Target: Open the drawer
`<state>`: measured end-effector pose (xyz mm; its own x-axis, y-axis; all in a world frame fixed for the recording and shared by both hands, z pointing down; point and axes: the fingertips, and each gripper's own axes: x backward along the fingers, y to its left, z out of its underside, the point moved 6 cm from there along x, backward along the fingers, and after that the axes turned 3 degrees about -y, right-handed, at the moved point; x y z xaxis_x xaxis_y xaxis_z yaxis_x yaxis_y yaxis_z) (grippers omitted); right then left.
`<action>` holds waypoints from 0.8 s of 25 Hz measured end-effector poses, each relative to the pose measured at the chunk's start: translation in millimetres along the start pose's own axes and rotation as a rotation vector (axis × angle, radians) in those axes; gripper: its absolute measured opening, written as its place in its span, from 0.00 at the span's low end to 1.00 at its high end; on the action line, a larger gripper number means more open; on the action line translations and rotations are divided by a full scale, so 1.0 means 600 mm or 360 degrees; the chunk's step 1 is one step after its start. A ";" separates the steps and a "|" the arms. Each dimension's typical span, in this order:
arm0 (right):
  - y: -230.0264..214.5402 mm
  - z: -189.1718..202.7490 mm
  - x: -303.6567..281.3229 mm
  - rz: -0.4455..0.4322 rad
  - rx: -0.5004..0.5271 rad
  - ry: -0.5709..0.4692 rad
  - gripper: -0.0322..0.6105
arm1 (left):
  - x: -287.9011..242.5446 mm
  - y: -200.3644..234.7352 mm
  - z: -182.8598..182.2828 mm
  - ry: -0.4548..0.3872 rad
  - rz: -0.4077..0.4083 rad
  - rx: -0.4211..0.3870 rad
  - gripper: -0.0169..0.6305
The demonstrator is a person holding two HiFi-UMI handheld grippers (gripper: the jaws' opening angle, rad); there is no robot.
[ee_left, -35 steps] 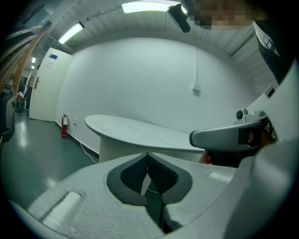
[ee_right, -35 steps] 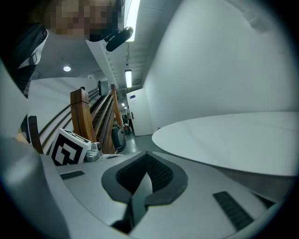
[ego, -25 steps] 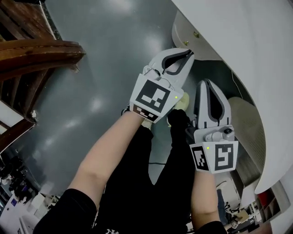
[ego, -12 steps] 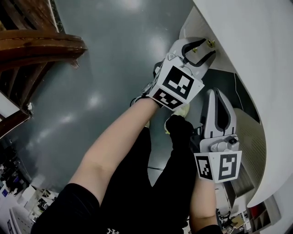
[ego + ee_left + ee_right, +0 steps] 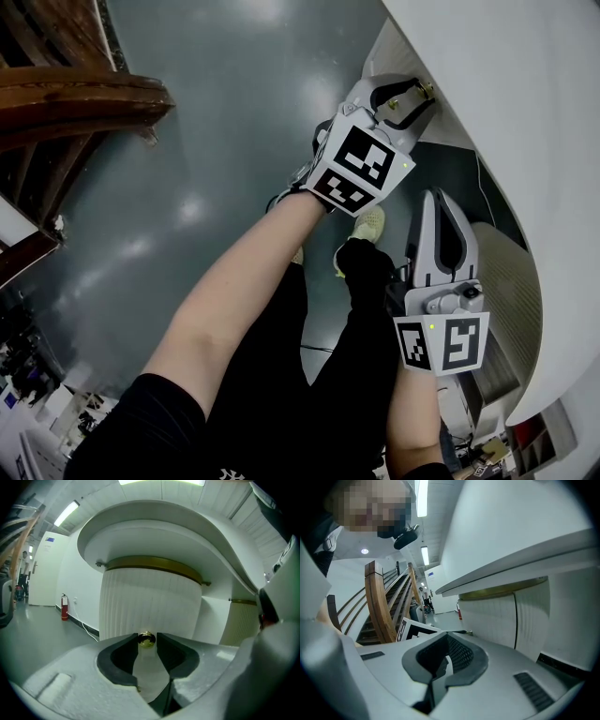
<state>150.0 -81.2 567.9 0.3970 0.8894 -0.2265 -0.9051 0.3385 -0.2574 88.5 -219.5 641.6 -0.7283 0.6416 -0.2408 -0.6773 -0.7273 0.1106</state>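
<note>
The drawer (image 5: 150, 602) is a white, ribbed, curved front under a round white top, with a small brass knob (image 5: 146, 639). My left gripper (image 5: 146, 641) has its jaws opening, one on each side of the knob and not pressing on it. In the head view the left gripper (image 5: 405, 94) reaches up to the white front at the top right, where the knob (image 5: 401, 97) shows between its fingers. My right gripper (image 5: 439, 195) hangs lower, tips together, holding nothing. The right gripper (image 5: 443, 660) points along the white unit without touching it.
A wooden stair rail (image 5: 75, 94) fills the upper left over a grey floor (image 5: 216, 112). The person's legs and a pale shoe (image 5: 370, 225) are below the grippers. Another ribbed front (image 5: 511, 281) curves at the right. A red fire extinguisher (image 5: 64, 607) stands by the far wall.
My left gripper has moved up and right to the white front, and its jaws now stand either side of the brass knob. The right gripper has barely shifted.
</note>
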 end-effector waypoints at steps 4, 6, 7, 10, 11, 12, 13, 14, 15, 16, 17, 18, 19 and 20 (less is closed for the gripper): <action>-0.001 -0.001 0.003 0.0009 -0.0003 0.0008 0.07 | -0.011 0.000 0.000 0.0030 0.0001 -0.0059 0.20; -0.001 -0.003 0.004 0.0017 -0.0004 0.0015 0.07 | -0.011 0.001 -0.001 0.0030 0.0000 -0.0074 0.20; -0.001 -0.002 0.005 0.0020 -0.0006 0.0019 0.07 | -0.011 0.001 -0.001 0.0031 -0.0004 -0.0071 0.20; 0.001 0.000 0.010 0.0025 -0.0016 0.0033 0.07 | -0.011 -0.001 0.001 0.0042 -0.0018 -0.0050 0.19; 0.002 0.000 0.011 0.0024 -0.0019 0.0036 0.07 | -0.012 -0.002 0.001 0.0045 -0.0020 -0.0044 0.19; 0.004 0.001 0.011 0.0025 -0.0023 0.0039 0.07 | -0.012 -0.002 0.001 0.0047 -0.0020 -0.0040 0.19; 0.006 0.002 0.012 0.0026 -0.0028 0.0042 0.07 | -0.012 -0.001 0.000 0.0050 -0.0018 -0.0039 0.19; 0.008 0.002 0.013 0.0029 -0.0033 0.0045 0.07 | -0.012 -0.001 0.000 0.0055 -0.0017 -0.0038 0.19; 0.010 0.003 0.014 0.0033 -0.0039 0.0047 0.07 | -0.011 0.000 0.000 0.0060 -0.0015 -0.0035 0.19; 0.011 0.003 0.015 0.0038 -0.0045 0.0049 0.07 | -0.010 0.001 0.000 0.0065 -0.0015 -0.0031 0.19; 0.012 0.002 0.016 0.0043 -0.0050 0.0049 0.07 | -0.009 0.001 0.000 0.0068 -0.0015 -0.0028 0.19; 0.013 0.002 0.018 0.0047 -0.0055 0.0050 0.07 | -0.006 0.001 0.000 0.0070 -0.0015 -0.0024 0.19; 0.013 0.001 0.020 0.0050 -0.0058 0.0052 0.07 | -0.003 0.001 0.002 0.0072 -0.0014 -0.0018 0.19; 0.013 -0.001 0.023 0.0052 -0.0061 0.0055 0.07 | 0.002 -0.001 0.003 0.0075 -0.0013 -0.0010 0.19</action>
<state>148.6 -66.5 562.1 0.3728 0.8884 -0.2678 -0.9115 0.2967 -0.2847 87.9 -218.1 643.0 -0.7171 0.6353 -0.2866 -0.6823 -0.7239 0.1025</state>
